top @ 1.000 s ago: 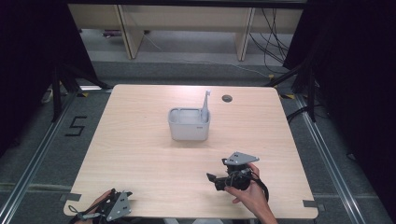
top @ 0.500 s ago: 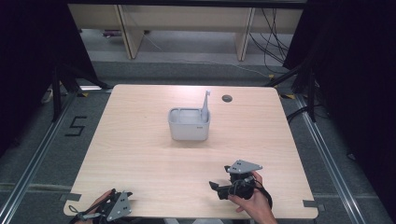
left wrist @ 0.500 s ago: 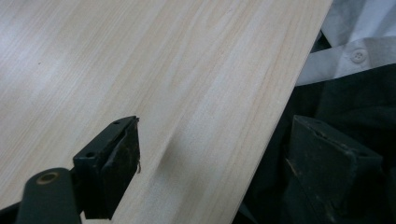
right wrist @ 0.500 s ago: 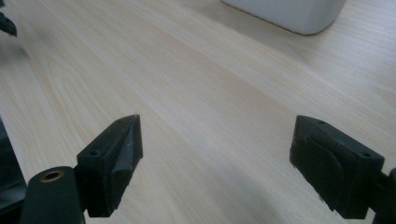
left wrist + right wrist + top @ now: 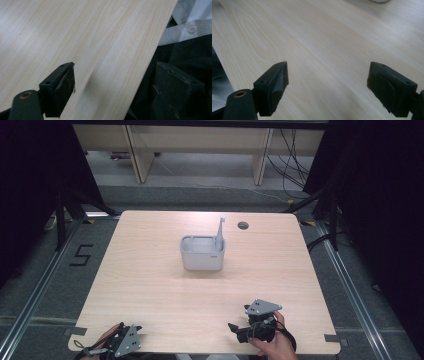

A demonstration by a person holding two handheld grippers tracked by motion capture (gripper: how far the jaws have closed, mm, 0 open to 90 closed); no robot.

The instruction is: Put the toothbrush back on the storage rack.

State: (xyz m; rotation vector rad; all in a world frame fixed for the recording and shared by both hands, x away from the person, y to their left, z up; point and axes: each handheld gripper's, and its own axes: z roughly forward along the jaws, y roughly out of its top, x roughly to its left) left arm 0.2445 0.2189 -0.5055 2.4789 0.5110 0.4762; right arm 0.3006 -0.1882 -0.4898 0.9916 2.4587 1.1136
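Note:
A grey rectangular tub [image 5: 202, 255] stands at the middle of the wooden table [image 5: 150, 285]. A pale upright handle [image 5: 220, 231] rises from its right end. My right gripper [image 5: 236, 332] is held low over the near right of the table and points left. In the right gripper view my right gripper [image 5: 329, 85] is open over bare wood with nothing between its jaws. My left gripper [image 5: 131, 332] rests at the front left edge in a hand. The left gripper view has my left gripper [image 5: 117, 87] open, one jaw over the table edge and the other over dark clothing.
A round cable hole [image 5: 243, 225] sits near the table's far edge, right of the tub. A pale shirt with a button [image 5: 191, 29] lies beyond the table edge. Wooden shelving [image 5: 200, 150] and cables stand behind the table, with black curtains on both sides.
My right gripper has drawn back toward the near edge of the table, away from the tub. The left gripper has stayed in place.

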